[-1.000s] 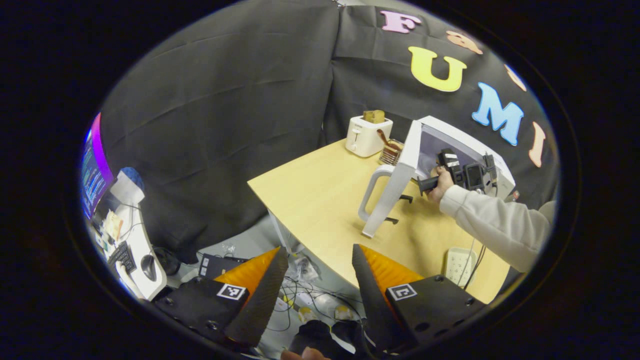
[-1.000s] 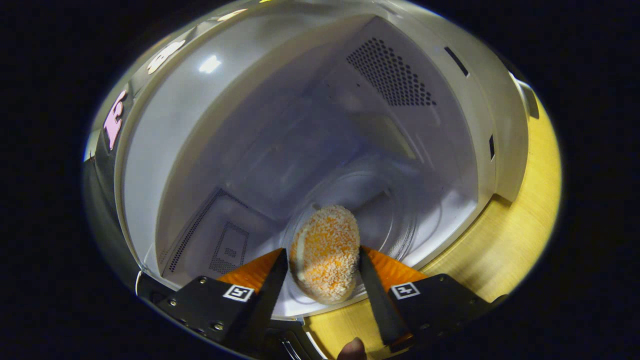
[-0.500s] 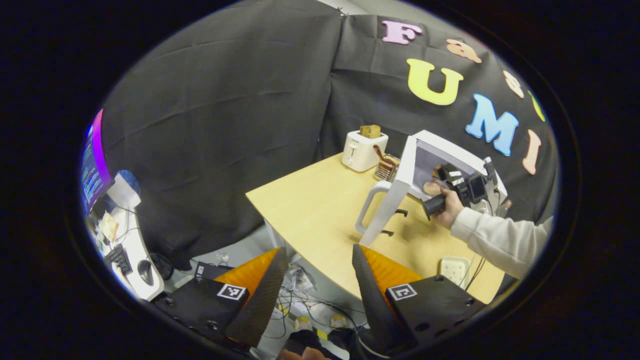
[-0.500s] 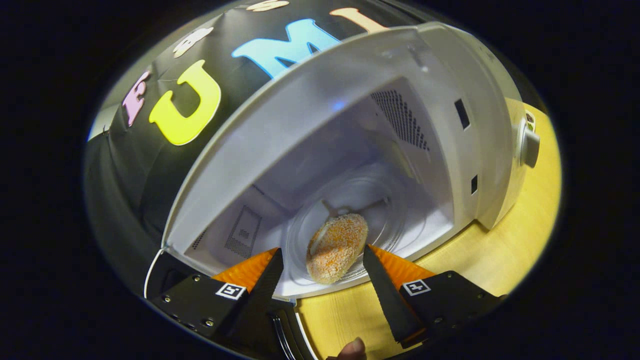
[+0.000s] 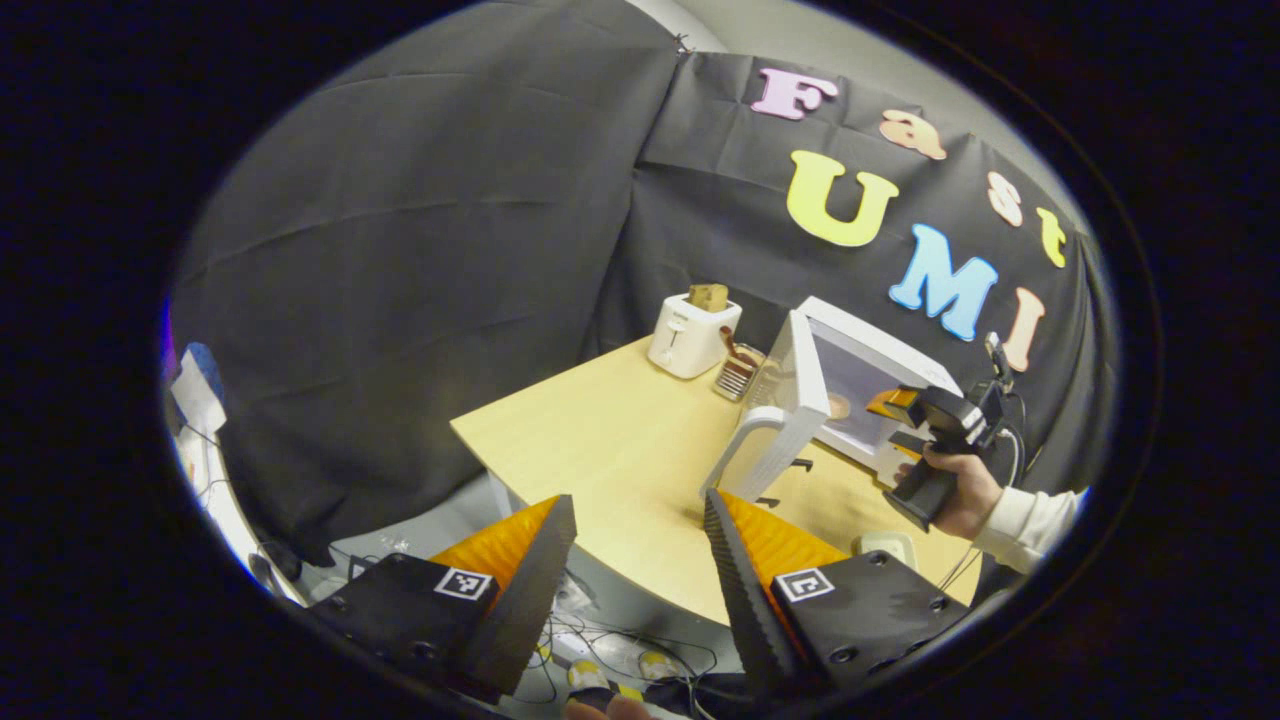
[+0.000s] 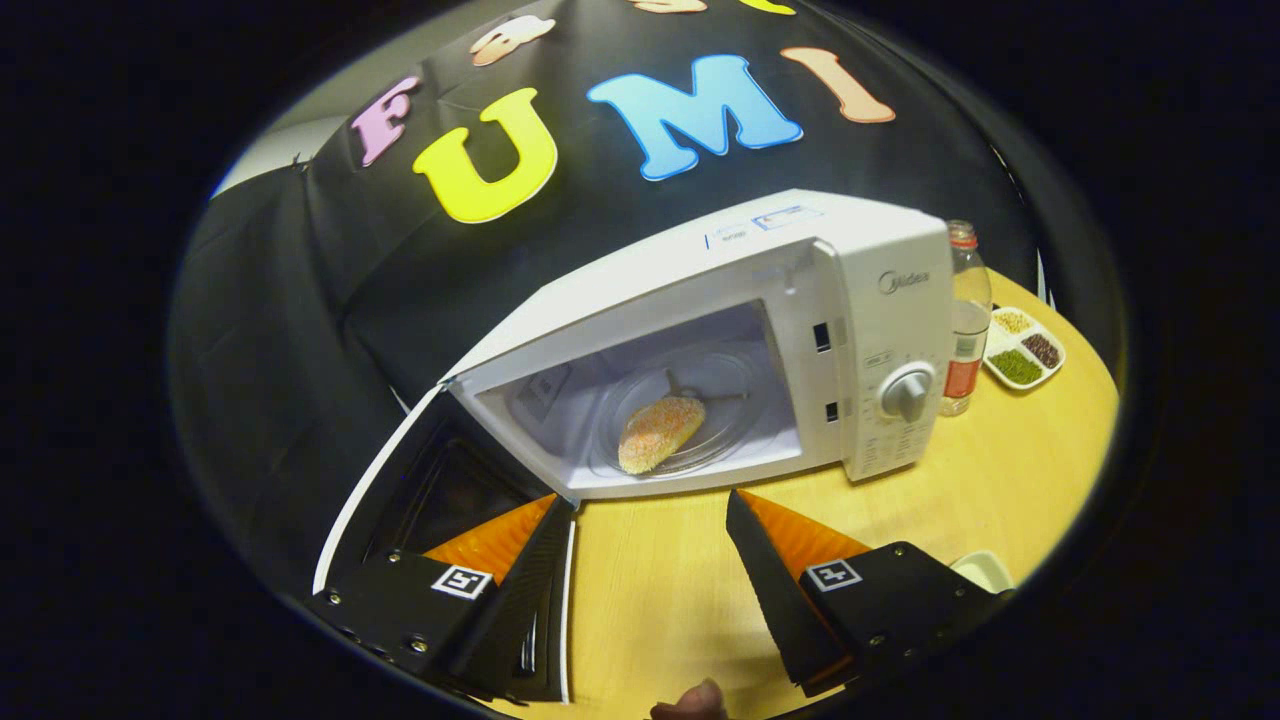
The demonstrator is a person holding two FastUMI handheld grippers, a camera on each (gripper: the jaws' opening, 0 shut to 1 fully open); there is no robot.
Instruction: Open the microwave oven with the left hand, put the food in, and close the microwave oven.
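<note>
Right gripper view: microwave [image 6: 860, 300] sits on the wooden table [image 6: 1000, 480] w/ its door [image 6: 400, 500] swung wide open to the left, dark inner window facing the cam. Food [image 6: 660, 433], a breaded orange-ish oval, lies on the glass turntable [image 6: 730, 400] inside the cavity, touching neither gripper. Right gripper [image 6: 650, 570] is outside the oven, in front of the opening over bare tabletop, fingers spread wide w/ nothing between them; its left finger overlaps the door's lower edge in the pic, contact can't be told. Beside the microwave's control side: 1 clear bottle [image 6: 965, 320] w/ a red cap, upright, and just past it a small divided dish [image 6: 1025, 350] w/ green, dark and pale fillings. Left gripper view: left gripper [image 5: 640, 580] is well back from the table, off its near edge, fingers wide apart and empty. From here the door [image 5: 785, 400] stands open w/ its white handle [image 5: 735, 455] toward the cam, food [image 5: 838, 405] a small spot inside. Person's hand [image 5: 955, 490], pale sleeve at the wrist, holds the other gripper in front of the open cavity. Far end of table: white toaster [image 5: 690, 335] w/ bread sticking out the top, and next to it a small rack [image 5: 738, 372] holding smth brown. Cables on the floor under the table edge.
</note>
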